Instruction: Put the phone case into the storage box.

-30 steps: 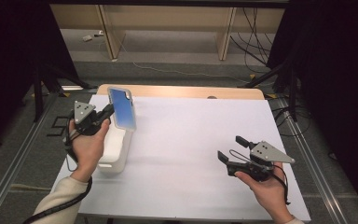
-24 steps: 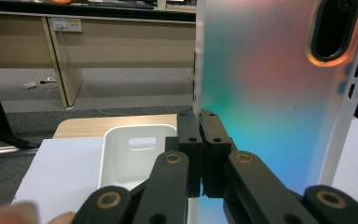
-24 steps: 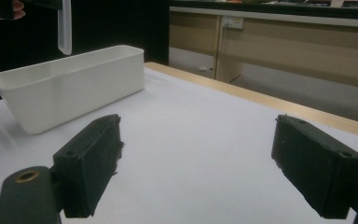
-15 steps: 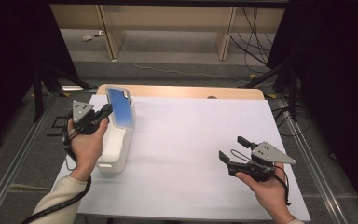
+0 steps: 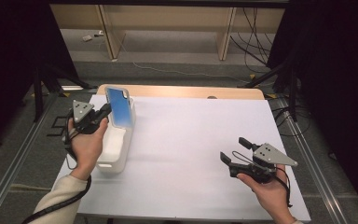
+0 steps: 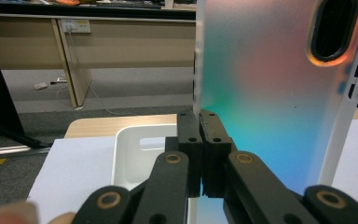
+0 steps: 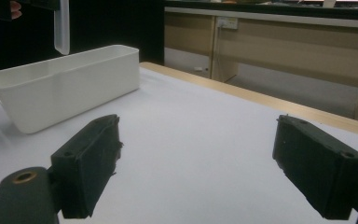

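- The thing held is a thin, flat phone case with rounded corners, frosted and translucent with a blue sheen; in the left gripper view its smooth face shades from pink to teal, with an oval camera cut-out at the upper right.
- It stands nearly upright in the left part of the high view, above the far end of the box.
- The left gripper has its black jaws pressed together on the case's lower edge, pads flat against both faces.
- Under it sits a long white plastic box with rounded corners and plain matte walls, open-topped, lying close along the left edge of the white table sheet.
- A pale wood strip shows along the sheet's far edge.
- Wide bare sheet lies between the box and the right gripper, at the lower right of the frame.
- The left hand reaches up from the bottom left, wrist raised; the right hand cups its gripper low over the sheet, jaws well apart, holding nothing.
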`<state>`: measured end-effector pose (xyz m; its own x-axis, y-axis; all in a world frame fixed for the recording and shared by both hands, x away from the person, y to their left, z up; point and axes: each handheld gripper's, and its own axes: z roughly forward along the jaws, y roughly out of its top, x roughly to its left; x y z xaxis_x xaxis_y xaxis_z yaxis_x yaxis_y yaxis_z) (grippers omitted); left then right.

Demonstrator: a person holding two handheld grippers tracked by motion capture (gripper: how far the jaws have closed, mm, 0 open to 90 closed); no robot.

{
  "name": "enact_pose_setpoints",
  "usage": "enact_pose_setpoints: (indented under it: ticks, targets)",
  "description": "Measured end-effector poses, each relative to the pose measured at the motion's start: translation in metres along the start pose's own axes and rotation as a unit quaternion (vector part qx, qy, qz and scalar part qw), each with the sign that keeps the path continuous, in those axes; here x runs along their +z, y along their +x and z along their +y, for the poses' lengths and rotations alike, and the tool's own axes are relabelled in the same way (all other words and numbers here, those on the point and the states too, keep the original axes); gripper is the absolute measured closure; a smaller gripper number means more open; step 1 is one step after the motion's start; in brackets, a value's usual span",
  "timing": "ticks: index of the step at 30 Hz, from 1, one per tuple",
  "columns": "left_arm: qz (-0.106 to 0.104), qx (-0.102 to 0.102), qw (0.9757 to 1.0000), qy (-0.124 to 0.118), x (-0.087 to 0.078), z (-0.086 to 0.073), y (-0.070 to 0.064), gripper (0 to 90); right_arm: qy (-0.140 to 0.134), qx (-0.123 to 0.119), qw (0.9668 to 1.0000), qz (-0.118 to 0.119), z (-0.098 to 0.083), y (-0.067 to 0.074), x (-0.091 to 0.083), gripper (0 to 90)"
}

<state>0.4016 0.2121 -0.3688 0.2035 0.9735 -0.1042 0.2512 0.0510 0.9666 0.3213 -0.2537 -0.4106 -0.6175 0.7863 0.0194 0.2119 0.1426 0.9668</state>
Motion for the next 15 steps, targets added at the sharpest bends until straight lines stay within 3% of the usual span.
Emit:
enact_pose_setpoints:
  ticks: [5, 15]
  targets:
    - [0.008, 0.007, 0.9999, -0.002, 0.0010, 0.0011, 0.0024, 88.2, -0.003, -0.001, 1.0000, -0.008, -0.0009, -0.0012, -0.0008, 16.0]
    - [0.013, 0.005, 0.9999, -0.003, 0.0022, 0.0032, 0.0063, 88.2, 0.001, 0.003, 1.0000, -0.002, -0.0016, -0.0014, -0.0006, 16.0]
